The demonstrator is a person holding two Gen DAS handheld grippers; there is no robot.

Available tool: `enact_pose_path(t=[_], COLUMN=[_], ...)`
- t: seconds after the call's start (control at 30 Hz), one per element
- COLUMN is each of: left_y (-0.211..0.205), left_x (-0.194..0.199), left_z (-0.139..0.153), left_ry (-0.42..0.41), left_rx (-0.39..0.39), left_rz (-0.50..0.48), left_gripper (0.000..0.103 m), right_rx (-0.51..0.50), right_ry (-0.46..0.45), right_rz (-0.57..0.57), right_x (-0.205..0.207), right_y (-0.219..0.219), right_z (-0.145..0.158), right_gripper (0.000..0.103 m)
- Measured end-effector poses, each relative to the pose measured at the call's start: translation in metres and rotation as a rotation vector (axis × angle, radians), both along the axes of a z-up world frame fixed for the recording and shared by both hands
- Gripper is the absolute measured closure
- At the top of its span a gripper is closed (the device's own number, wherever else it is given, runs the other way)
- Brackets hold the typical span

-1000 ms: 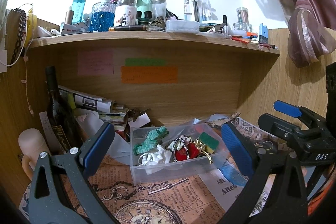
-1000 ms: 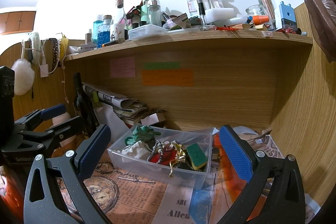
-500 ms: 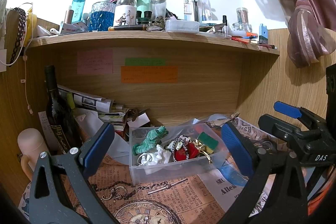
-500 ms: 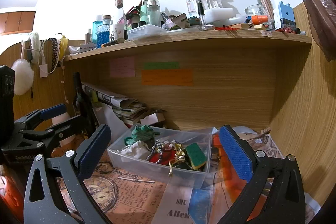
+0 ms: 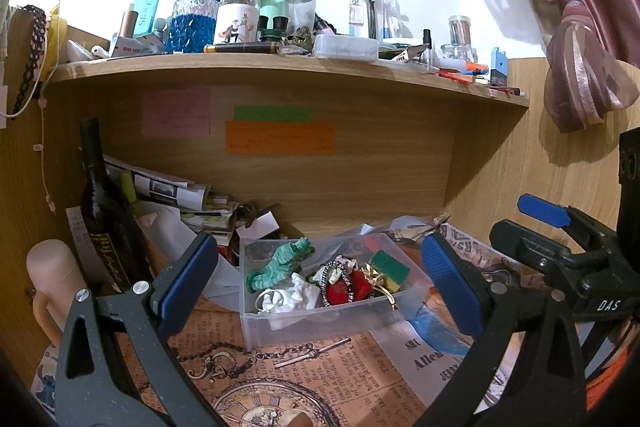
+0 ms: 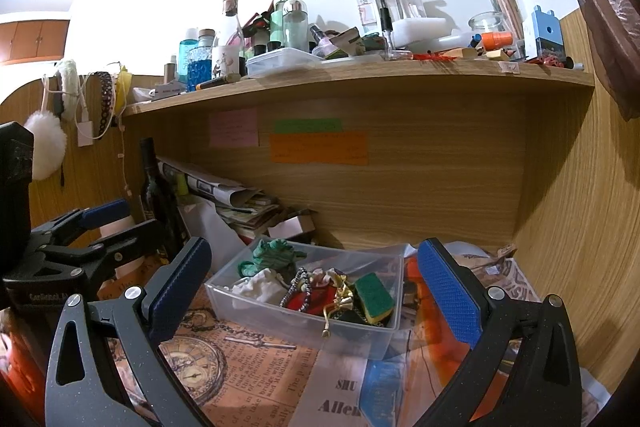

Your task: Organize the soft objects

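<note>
A clear plastic box (image 5: 280, 327) (image 6: 256, 307) stands on the printed paper under the shelf. It holds a green cloth (image 5: 280, 263) (image 6: 272, 255), a white cloth (image 5: 296, 297) (image 6: 258, 287), a red piece (image 5: 344, 289), a bead string (image 6: 298, 287) and a green-yellow sponge (image 5: 390, 269) (image 6: 374, 297). My left gripper (image 5: 320, 283) is open and empty, its blue pads either side of the box and nearer the camera. My right gripper (image 6: 316, 287) is open and empty, also short of the box.
A dark wine bottle (image 5: 104, 219) and a heap of newspapers (image 5: 168, 191) stand at the back left. A pink cup (image 5: 56, 283) sits at the far left. The shelf (image 5: 280, 67) above is crowded with bottles. A wooden side wall (image 6: 580, 227) closes the right.
</note>
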State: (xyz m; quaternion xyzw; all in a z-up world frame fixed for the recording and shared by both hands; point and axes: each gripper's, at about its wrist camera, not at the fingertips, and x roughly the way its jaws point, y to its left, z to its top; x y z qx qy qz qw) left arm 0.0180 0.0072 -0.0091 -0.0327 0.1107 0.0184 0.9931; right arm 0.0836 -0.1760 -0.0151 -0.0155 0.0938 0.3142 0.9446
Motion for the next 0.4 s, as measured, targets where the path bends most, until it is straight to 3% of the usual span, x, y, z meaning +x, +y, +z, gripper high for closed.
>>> enact_pose_path(t=[0.4], left_y=[-0.0031], left_x=[-0.0018], left_z=[0.0001], left_ry=[-0.012], left_rx=[0.022], left_rz=[-0.005], left_gripper=[0.0], right_rx=[-0.006], right_ry=[0.001], right_rz=[0.004], right_x=[0.0003], right_y=[0.0027], right_z=[-0.0004], right_gripper=[0.0])
